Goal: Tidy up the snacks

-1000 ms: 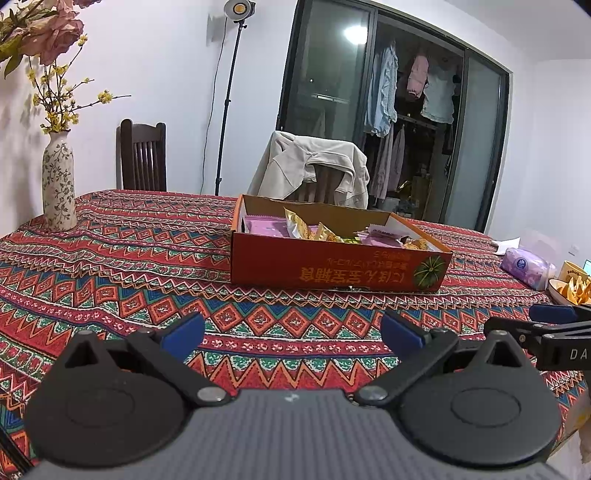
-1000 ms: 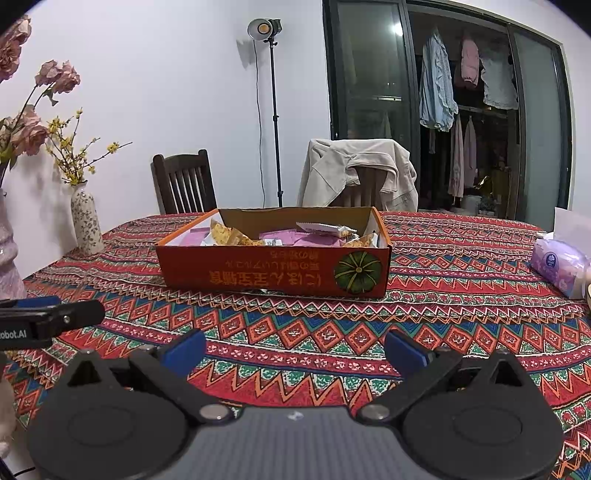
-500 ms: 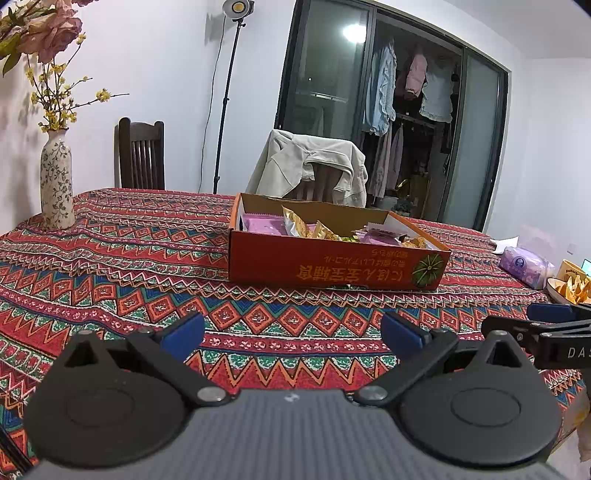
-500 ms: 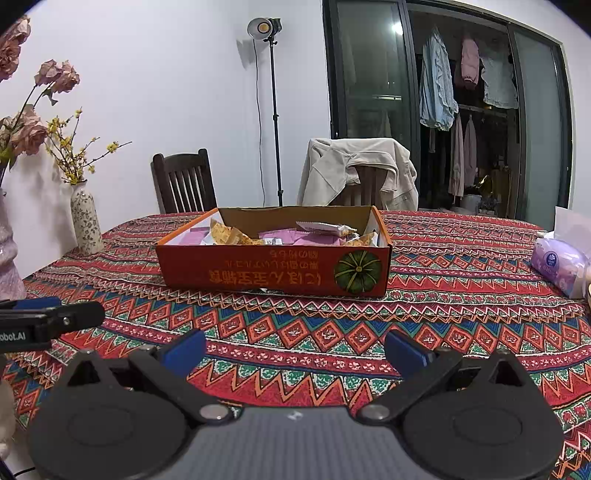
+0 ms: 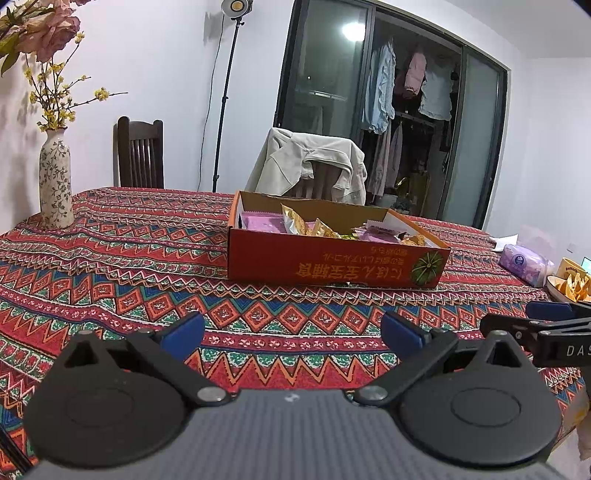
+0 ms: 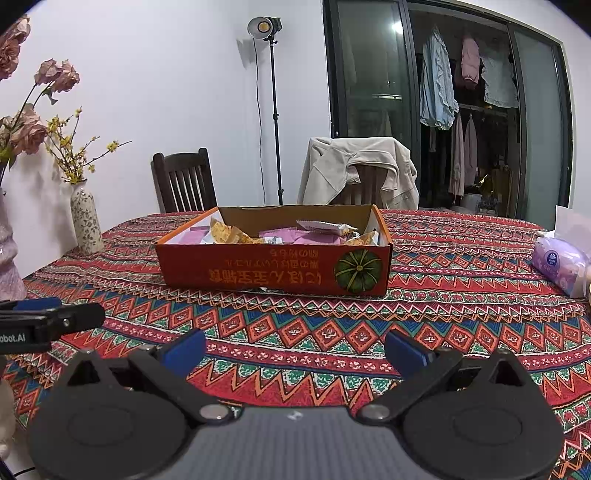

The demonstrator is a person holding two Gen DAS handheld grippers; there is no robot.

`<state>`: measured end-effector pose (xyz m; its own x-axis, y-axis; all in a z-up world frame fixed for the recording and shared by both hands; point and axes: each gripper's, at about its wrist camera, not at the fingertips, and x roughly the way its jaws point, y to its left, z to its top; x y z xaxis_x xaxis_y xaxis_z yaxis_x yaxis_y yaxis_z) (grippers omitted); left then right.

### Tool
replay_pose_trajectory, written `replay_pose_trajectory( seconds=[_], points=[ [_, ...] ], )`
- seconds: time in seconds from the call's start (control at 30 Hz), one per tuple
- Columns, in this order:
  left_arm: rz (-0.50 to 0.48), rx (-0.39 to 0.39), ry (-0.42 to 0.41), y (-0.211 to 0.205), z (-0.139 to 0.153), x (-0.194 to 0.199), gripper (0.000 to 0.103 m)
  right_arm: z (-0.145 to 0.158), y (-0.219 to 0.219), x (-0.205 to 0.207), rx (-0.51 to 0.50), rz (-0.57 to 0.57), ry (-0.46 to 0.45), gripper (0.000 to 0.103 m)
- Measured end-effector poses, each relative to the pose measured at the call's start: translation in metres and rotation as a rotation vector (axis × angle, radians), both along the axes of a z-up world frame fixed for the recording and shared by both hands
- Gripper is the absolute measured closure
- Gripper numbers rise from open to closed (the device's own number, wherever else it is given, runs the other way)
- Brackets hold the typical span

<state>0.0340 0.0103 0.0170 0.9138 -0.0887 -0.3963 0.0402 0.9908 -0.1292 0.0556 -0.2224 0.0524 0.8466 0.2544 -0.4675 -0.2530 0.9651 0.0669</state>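
A table covered by a red, blue and green zigzag-patterned tablecloth [image 5: 110,280] fills the lower half of both views, and behind it stand a dark-framed glass sliding door [image 6: 369,92] with clothes hanging beyond it, a chair draped with a beige jacket [image 6: 354,166], a dark wooden chair [image 5: 139,153] and a light on a tall stand [image 6: 264,27]. Near the middle of the table sits the orange cardboard box [image 6: 273,271], shallow and open-topped, its near wall printed with yellow characters that read upside down and a green pumpkin picture at the right end. Inside it lie loose snack packets [image 6: 280,234]: flat pink ones along the bottom, crinkled gold-yellow ones toward the left, and a white wrapper resting across the top toward the right. A flowered ceramic vase [image 5: 55,179] with yellow sprigs stands at the table's left edge, well apart from the box; a purple tissue pack [image 6: 559,266] lies at the right edge, and just beside it in the left wrist view is a bowl of yellow chips [image 5: 569,288]. The left gripper [image 5: 291,332] hangs over the near tablecloth with its blue-tipped fingers [image 5: 183,332] spread wide and nothing between them. The right gripper [image 6: 295,349] is likewise spread and empty, level with the left and short of the box.
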Motion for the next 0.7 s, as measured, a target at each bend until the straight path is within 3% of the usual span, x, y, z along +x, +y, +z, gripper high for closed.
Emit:
replay_pose_trajectory(
  seconds=[0.7],
  points=[
    [-0.018, -0.002, -0.016, 0.0004, 0.0004, -0.0016, 0.000, -0.0042, 0.0008, 0.0010, 0.001, 0.001, 0.007, 0.000]
  ],
)
